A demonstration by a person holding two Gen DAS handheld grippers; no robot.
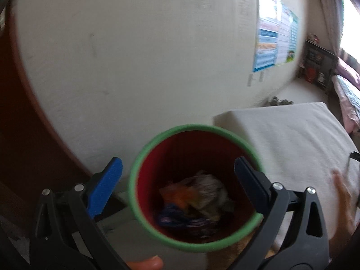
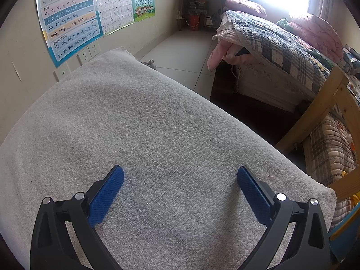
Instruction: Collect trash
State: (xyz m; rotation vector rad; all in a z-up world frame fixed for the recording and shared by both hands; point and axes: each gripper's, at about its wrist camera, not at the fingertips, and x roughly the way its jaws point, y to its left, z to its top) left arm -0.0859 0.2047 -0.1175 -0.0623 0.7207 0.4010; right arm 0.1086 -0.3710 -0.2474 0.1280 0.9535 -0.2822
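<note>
1. Our left gripper [image 1: 177, 186] is spread wide around the red bin [image 1: 195, 186], one finger outside the green rim [image 1: 135, 175], the other seemingly inside; blur leaves contact uncertain.
2. The bin sits beside the towel-covered table [image 1: 292, 135], with crumpled trash [image 1: 198, 200] at its bottom.
3. We judge the bin light and stiff-walled; pinching the rim wall should hold it, though smooth plastic could slip.
4. Our right gripper [image 2: 180, 189] hangs released over the bare cloth.
</note>
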